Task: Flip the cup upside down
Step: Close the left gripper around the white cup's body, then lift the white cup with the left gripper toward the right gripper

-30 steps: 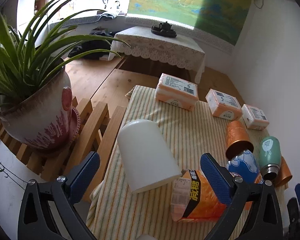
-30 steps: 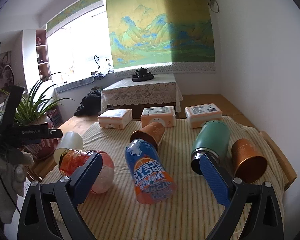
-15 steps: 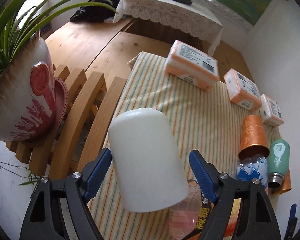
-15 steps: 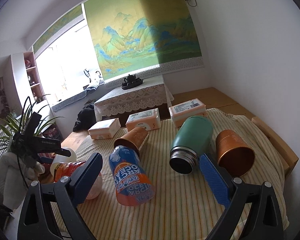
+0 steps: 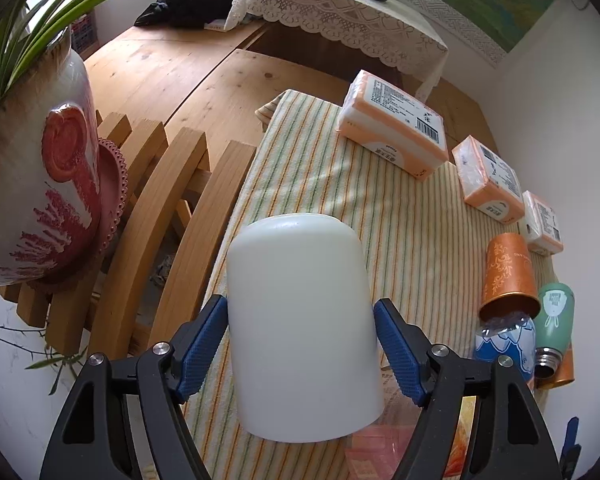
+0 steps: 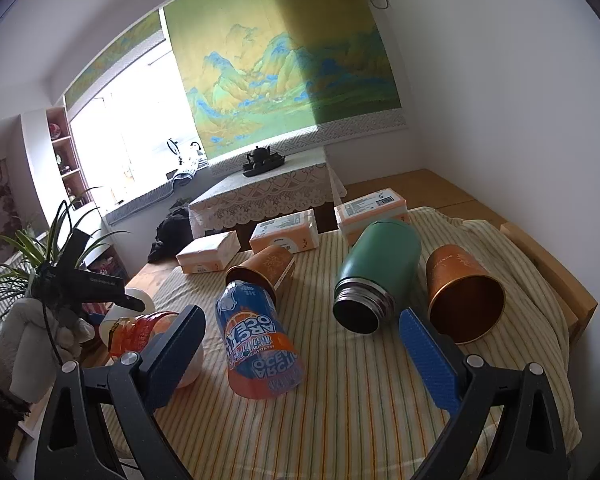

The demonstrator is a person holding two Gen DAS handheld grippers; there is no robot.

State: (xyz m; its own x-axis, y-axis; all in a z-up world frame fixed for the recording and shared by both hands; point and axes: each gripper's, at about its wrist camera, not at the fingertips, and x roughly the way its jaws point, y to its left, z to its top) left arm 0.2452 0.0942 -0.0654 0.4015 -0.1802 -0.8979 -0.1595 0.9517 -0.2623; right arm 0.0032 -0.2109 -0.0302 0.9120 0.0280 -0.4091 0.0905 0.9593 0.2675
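Left wrist view: white cup (image 5: 300,328) fills the centre, lying on its side on the striped cloth (image 5: 324,168), closed end toward 12 o'clock, open mouth toward 6.
Left gripper (image 5: 300,328): blue pads (image 5: 202,344) sit against both flanks of the white cup at 9 and 3 o'clock, clamped on it as far as the view shows.
Right gripper (image 6: 304,354): fingers spread wide apart, holding nothing, hovering above the cloth.
Right wrist view, 9 o'clock: white cup (image 6: 134,304) shows small at the table's left edge, partly behind an orange-labelled bottle (image 6: 140,332).
Centre: blue-and-orange bottle (image 6: 256,344) lies on its side.
2 o'clock: green flask (image 6: 374,272) and copper cup (image 6: 462,292) lie side by side, mouths toward the camera.
12 o'clock: three tissue packs (image 6: 284,234) in a row.
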